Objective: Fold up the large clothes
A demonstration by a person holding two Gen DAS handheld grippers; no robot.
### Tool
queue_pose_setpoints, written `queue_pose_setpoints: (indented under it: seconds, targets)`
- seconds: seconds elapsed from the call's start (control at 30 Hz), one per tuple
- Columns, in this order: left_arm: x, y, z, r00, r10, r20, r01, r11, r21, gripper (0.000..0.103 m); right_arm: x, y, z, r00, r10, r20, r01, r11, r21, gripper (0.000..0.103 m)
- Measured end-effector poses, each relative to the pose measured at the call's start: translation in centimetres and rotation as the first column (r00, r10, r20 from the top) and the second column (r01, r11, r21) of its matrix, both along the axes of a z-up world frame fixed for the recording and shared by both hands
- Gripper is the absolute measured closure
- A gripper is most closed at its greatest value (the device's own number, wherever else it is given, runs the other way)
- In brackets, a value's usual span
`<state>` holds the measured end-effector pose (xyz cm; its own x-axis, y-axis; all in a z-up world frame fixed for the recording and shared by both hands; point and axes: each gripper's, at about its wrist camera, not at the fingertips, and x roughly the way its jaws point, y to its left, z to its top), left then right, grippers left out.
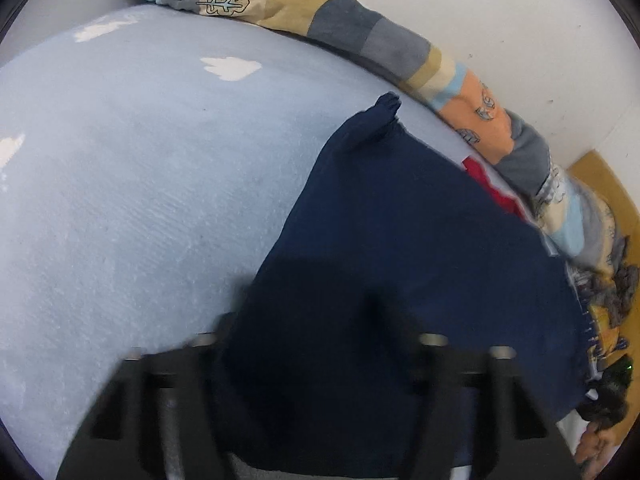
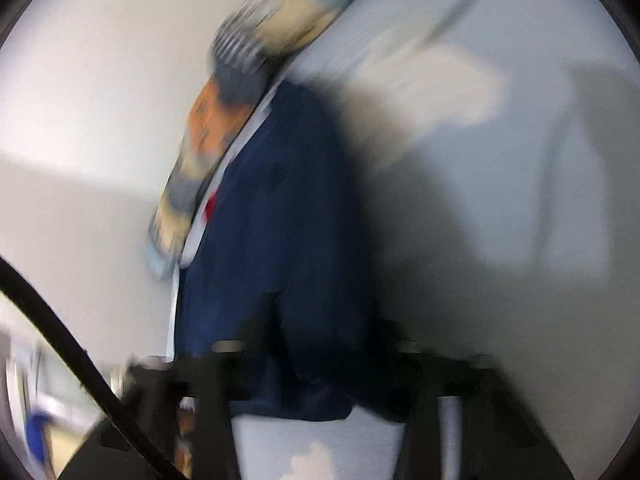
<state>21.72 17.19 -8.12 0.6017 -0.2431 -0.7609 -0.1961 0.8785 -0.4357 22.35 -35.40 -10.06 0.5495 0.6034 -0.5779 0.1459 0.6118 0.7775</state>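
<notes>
A large navy blue garment (image 1: 400,240) lies on a light blue bed sheet (image 1: 140,180) with white cloud prints. My left gripper (image 1: 316,320) is shut on the navy garment's near edge; the cloth drapes over and hides the fingertips. In the blurred right wrist view the same navy garment (image 2: 280,220) stretches away, and my right gripper (image 2: 316,360) is shut on its near edge, lifted above the sheet (image 2: 520,200). A sleeve end (image 1: 386,106) sticks up at the garment's far corner.
A patchwork quilt (image 1: 360,32) lies rolled along the white wall (image 1: 520,20) behind the bed. A red cloth (image 1: 492,188) peeks out beside the navy garment. A black cable (image 2: 72,344) crosses the right wrist view. A yellow surface with clutter (image 1: 608,320) lies at right.
</notes>
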Motion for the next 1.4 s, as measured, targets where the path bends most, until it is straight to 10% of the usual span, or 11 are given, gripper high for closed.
queue_pose_setpoints:
  seconds: [0.17,0.27,0.37,0.63,0.87,1.1,1.4]
  targets:
    - [-0.2,-0.5,1.5,0.997,-0.071,0.025,0.069,0.996,0.06,0.084,-0.4,2.2,3.8,0.996,0.087,-0.009,-0.085,0.947,-0.311,0.087]
    - [-0.6,-1.5,2.7,0.993,-0.115,0.036,0.108,0.982,0.153,0.086,-1.1,6.1,5.6,0.983,0.175,-0.06,-0.174,0.762,-0.624,0.088]
    - [-1.4,-1.8,3.7,0.989,-0.147,0.023,0.141,0.973,0.182,0.086,-2.1,7.5,6.2,0.979,0.185,-0.091,-0.196,0.696,-0.69,0.089]
    - [-6.4,-2.7,4.6,0.959,-0.282,-0.039,0.28,0.91,0.306,0.086,-6.3,7.1,6.5,0.966,0.226,-0.127,-0.248,0.667,-0.702,0.09]
    - [-10.4,-1.5,6.3,0.953,-0.296,-0.07,0.304,0.908,0.287,0.085,-10.4,6.3,7.4,0.948,0.289,-0.134,-0.307,0.714,-0.629,0.089]
    - [-10.4,-0.5,6.5,0.97,-0.229,-0.078,0.242,0.911,0.334,0.073,-12.5,1.7,9.6,0.988,0.149,-0.045,-0.142,0.75,-0.646,0.059]
    - [-10.2,0.7,7.4,0.974,-0.224,-0.038,0.227,0.943,0.242,0.068,-13.6,1.7,6.2,0.969,0.229,-0.095,-0.241,0.777,-0.581,0.066]
